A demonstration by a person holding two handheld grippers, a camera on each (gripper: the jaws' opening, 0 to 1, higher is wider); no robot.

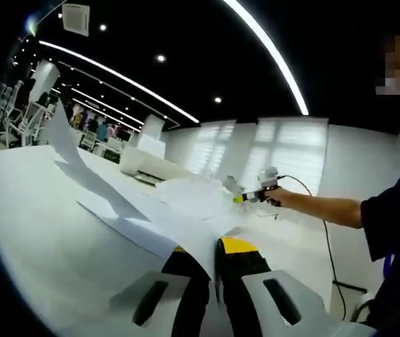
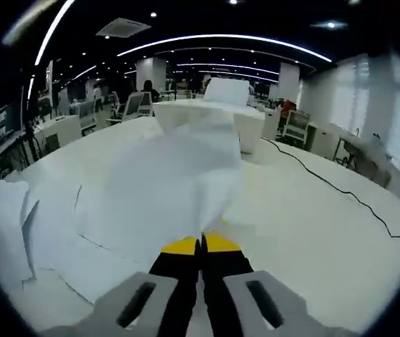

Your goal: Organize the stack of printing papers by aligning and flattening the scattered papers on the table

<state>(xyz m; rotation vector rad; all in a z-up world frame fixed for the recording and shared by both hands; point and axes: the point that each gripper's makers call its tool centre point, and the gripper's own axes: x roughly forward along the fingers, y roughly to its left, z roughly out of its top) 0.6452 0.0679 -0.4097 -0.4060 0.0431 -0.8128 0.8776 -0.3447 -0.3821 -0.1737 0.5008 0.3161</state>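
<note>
White printing papers lie scattered and overlapping on a white table [image 1: 38, 232]. In the left gripper view my left gripper [image 1: 212, 254] is shut on the edge of one sheet [image 1: 116, 200], which rises in a curve up and to the left. Further off, my right gripper [image 1: 251, 191] is held by a person's hand over a loose pile of papers [image 1: 189, 193]. In the right gripper view my right gripper [image 2: 201, 246] is shut on a lifted sheet [image 2: 168, 186] that bulges toward the camera. More sheets [image 2: 7, 225] lie crumpled at the left.
A white printer [image 1: 151, 166] [image 2: 210, 112] stands at the back of the table. A black cable [image 2: 340, 191] runs across the table on the right. The person's arm [image 1: 326, 208] reaches in from the right. Office chairs and desks stand beyond the table.
</note>
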